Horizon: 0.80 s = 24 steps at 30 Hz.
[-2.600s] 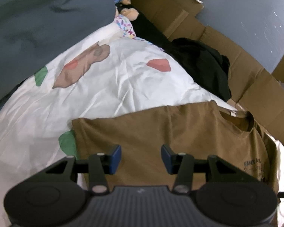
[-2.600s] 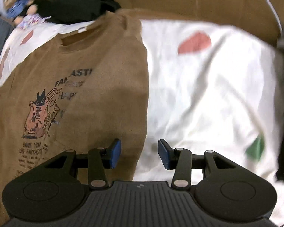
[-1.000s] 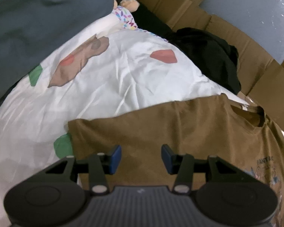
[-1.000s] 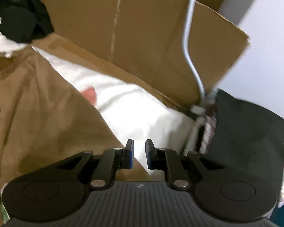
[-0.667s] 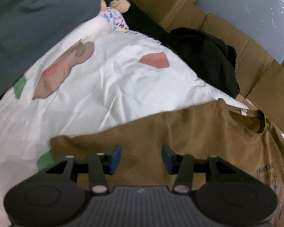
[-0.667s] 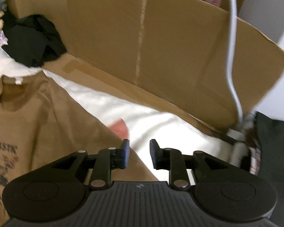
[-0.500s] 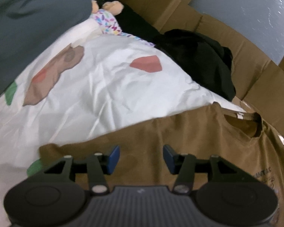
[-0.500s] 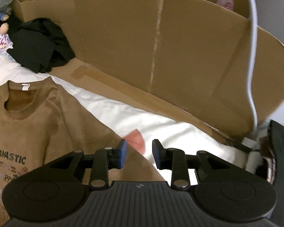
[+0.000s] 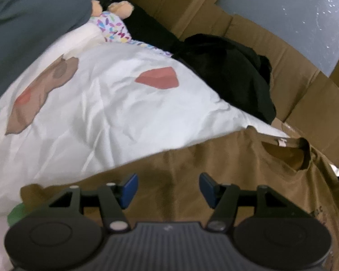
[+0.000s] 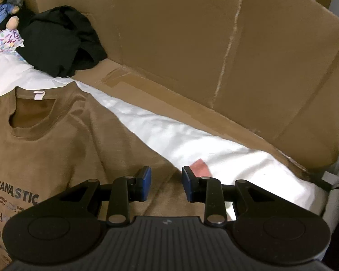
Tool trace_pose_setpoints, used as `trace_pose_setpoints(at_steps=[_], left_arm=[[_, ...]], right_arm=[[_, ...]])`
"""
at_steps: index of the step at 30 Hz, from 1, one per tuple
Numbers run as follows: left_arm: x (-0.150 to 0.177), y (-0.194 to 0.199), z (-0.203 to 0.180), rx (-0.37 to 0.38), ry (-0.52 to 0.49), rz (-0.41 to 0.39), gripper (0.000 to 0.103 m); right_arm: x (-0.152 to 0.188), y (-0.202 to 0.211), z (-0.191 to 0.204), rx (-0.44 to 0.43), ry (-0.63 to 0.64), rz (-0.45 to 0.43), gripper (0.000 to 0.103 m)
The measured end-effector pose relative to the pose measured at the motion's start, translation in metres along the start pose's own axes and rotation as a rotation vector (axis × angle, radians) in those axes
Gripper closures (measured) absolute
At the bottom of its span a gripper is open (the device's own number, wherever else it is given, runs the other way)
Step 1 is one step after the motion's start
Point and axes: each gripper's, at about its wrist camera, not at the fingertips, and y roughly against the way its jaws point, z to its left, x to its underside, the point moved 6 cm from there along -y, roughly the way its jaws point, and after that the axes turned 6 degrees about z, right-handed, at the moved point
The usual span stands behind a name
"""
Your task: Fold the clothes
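Note:
A brown T-shirt lies flat, print side up, on a white bed sheet with coloured patches. In the left wrist view my left gripper hovers over the shirt's left sleeve and shoulder area. Its jaws are opening and nothing is between the blue pads. In the right wrist view the T-shirt shows its collar, a white label and the "FANASTIC" print. My right gripper stands partly open above the shirt's right sleeve edge and grips nothing.
A crumpled black garment lies beyond the collar. Cardboard walls line the far side of the bed. Stuffed toys sit at the far corner. Grey fabric fills the upper left.
My right gripper swung from the cardboard side back over the shirt near the collar, and its jaws went from nearly shut to partly open. My left gripper slid along the shirt and its jaws widened.

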Motion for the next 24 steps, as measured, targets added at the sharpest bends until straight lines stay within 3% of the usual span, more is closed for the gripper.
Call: trace_pose_setpoints(at_steps=[8, 24], left_arm=[[-0.003, -0.015, -0.014, 0.032, -0.02, -0.002, 0.039], [-0.007, -0.02, -0.025, 0.03, -0.053, -0.013, 0.04]], right_arm=[[0.005, -0.01, -0.004, 0.005, -0.006, 0.027, 0.069], [-0.004, 0.01, -0.021, -0.011, -0.047, -0.037, 0.069]])
